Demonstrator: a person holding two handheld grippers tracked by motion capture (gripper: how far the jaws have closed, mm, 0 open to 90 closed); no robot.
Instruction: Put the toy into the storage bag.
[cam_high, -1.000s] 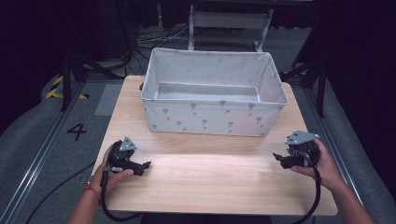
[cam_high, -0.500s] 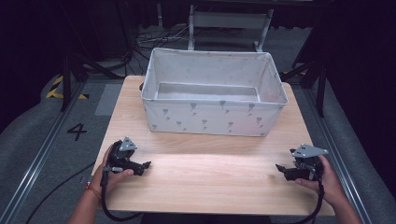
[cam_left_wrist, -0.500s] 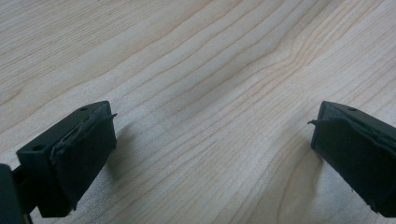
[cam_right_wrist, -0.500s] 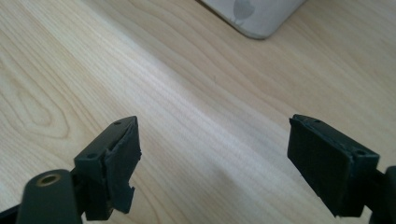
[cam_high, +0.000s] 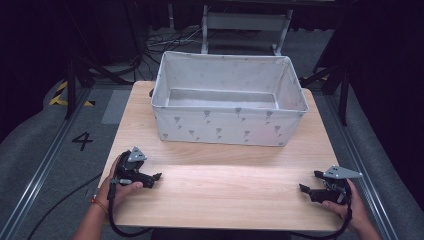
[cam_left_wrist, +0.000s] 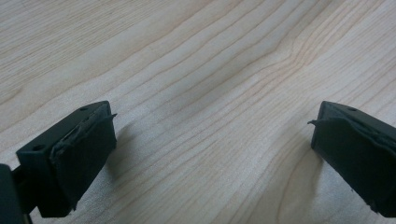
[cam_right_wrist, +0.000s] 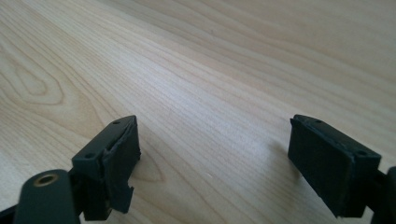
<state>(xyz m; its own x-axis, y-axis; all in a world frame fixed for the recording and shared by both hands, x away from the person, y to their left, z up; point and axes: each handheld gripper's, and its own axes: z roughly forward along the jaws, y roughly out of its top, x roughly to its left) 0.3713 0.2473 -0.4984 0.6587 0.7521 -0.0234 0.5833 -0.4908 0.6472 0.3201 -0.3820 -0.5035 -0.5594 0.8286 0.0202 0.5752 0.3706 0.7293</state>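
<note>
A white fabric bin with a grey pattern stands at the back of the wooden table; its inside looks empty. My left gripper rests low over the table's front left, held by a hand, jaws pointing right. In the left gripper view my left gripper is open, with bare wood between its pads. My right gripper sits at the front right, pointing left, a grey plate on top. In the right gripper view my right gripper stands open over bare wood.
The bin spans most of the table's back half. Light wood lies between the two grippers. Cables trail from each gripper off the front edge. Dark floor with a painted 4, rails and stand legs surround the table.
My right gripper has moved toward the front edge of the table and lowered. The left gripper has stayed in place.
</note>
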